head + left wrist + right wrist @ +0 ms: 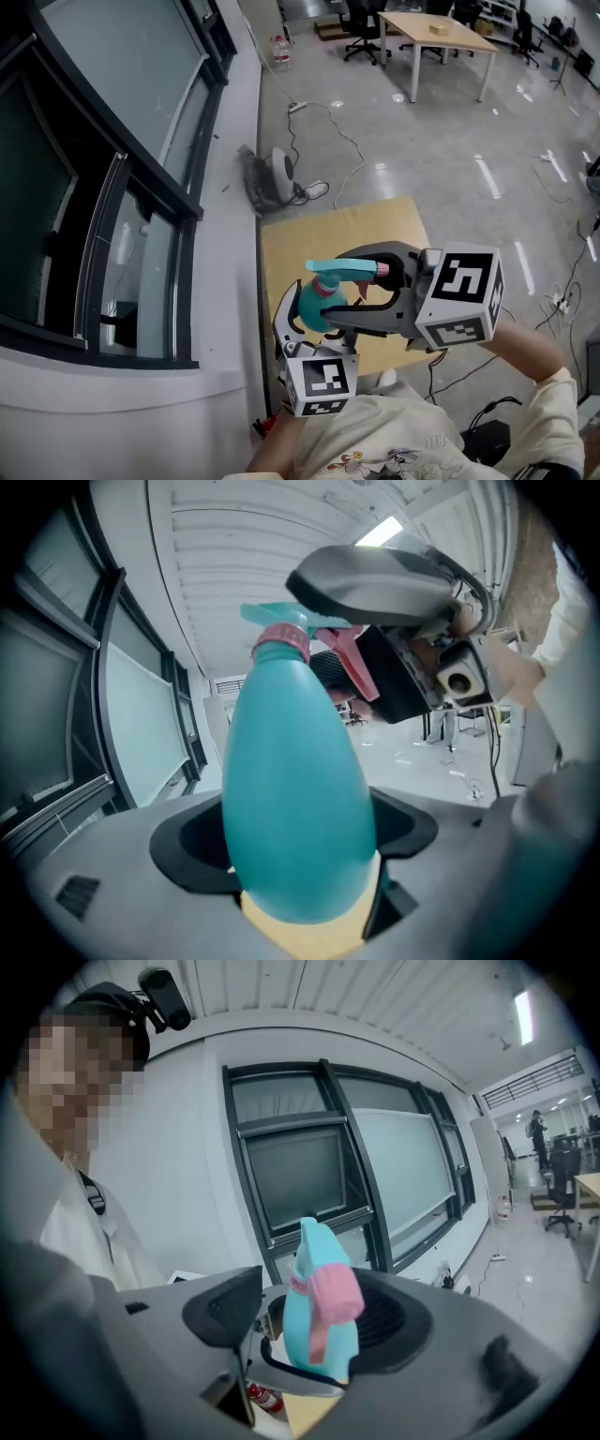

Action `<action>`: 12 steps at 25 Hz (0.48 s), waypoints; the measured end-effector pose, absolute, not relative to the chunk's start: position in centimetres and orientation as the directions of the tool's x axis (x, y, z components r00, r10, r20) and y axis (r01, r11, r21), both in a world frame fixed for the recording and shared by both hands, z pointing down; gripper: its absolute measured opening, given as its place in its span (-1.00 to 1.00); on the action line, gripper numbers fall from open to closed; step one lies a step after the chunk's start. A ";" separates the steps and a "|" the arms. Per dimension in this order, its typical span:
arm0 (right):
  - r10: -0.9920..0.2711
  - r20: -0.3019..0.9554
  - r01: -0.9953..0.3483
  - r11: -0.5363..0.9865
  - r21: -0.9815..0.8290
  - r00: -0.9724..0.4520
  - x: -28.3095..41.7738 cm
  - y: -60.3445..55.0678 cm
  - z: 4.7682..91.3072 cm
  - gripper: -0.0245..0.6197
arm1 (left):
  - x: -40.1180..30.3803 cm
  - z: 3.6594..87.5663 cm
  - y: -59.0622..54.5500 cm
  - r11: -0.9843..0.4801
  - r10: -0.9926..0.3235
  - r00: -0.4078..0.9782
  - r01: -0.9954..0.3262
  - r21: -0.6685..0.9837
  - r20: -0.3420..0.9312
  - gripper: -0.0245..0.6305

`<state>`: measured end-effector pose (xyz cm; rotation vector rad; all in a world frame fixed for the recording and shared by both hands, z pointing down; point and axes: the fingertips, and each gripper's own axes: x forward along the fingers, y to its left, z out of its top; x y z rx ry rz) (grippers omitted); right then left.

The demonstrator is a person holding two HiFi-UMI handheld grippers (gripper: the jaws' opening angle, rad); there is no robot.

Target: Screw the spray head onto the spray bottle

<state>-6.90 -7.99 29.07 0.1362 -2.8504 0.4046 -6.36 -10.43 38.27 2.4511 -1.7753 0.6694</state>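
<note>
Wooden worktop [309, 234] below: left hand-held gripper [300, 850] clamps the spray bottle [314, 305] steady; right hand-held gripper [319, 1321] stands jaws apart around the spray head [339, 271], likely poised to twist.

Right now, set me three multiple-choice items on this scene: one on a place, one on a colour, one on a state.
1. Where is the spray bottle?
A. Lying on the floor
B. Held in the left claw, above the table
C. On the windowsill

2. What colour is the collar under the spray head?
A. Pink
B. Yellow
C. Black

3. How do the jaws of the right claw stand?
A. Pressed together, nothing between them
B. Apart, with the spray head between them
C. Out of every view

Answers:
1 B: the left gripper view shows its jaws closed on the bottle's body, and the head view shows the bottle above the table.
2 A: the ring at the neck is pink.
3 B: the right gripper view shows a gap beside the head.
</note>
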 end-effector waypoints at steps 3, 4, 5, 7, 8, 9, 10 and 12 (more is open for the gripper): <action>-0.036 0.263 -0.103 0.963 -0.248 -0.964 -5.8 -7.7 28.6 -0.06 | -6.0 37.8 -10.0 -0.413 -0.872 0.334 -0.895 -0.171 0.358 0.39; -0.018 0.254 -0.082 0.967 -0.243 -0.967 -5.1 -7.4 28.2 -0.05 | -5.8 37.8 -9.8 -0.450 -0.854 0.375 -0.881 -0.149 0.360 0.39; 0.007 0.243 -0.051 0.971 -0.232 -0.970 -4.4 -7.0 27.6 -0.05 | -5.7 37.7 -9.5 -0.489 -0.833 0.418 -0.862 -0.130 0.364 0.39; 0.068 0.236 0.028 0.985 -0.171 -0.969 -2.9 -6.1 26.2 -0.05 | -5.9 37.6 -9.2 -0.564 -0.786 0.493 -0.819 -0.107 0.372 0.39; 0.093 0.240 0.064 0.990 -0.126 -0.966 -2.3 -5.8 25.4 -0.05 | -6.1 37.6 -9.0 -0.597 -0.764 0.525 -0.796 -0.103 0.376 0.39; 0.109 0.249 0.092 0.993 -0.080 -0.962 -1.8 -5.7 24.6 -0.05 | -6.3 37.5 -8.9 -0.629 -0.741 0.555 -0.771 -0.102 0.378 0.39; 0.118 0.265 0.114 0.993 -0.031 -0.957 -1.2 -5.7 24.1 -0.05 | -6.4 37.4 -8.7 -0.662 -0.716 0.586 -0.743 -0.102 0.380 0.39; 0.112 0.330 0.148 0.985 0.085 -0.937 -0.1 -6.3 23.9 -0.05 | -6.4 37.2 -8.0 -0.733 -0.651 0.654 -0.673 -0.096 0.386 0.39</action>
